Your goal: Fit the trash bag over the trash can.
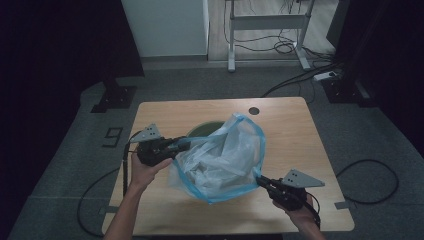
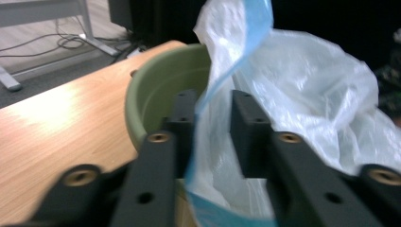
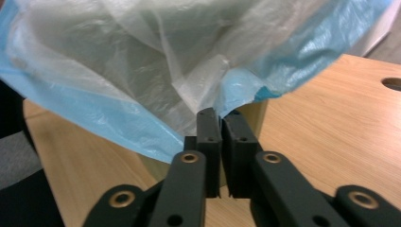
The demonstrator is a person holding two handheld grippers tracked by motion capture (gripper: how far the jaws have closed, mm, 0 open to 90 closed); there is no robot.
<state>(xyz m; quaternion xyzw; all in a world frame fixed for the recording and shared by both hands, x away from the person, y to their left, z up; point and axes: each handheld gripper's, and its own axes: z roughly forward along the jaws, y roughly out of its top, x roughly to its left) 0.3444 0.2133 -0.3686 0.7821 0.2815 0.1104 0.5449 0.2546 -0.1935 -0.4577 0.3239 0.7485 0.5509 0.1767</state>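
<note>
Bag pinched by right hand-held gripper, left hand-held gripper spread around its rim beside green bowl.

bag sits in the bin on the table.

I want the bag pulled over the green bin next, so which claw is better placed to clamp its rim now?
Probably the left claw: the plastic bag's blue rim hangs unpinched between its jaws beside the green bin. The right claw already pinches the rim.
</note>
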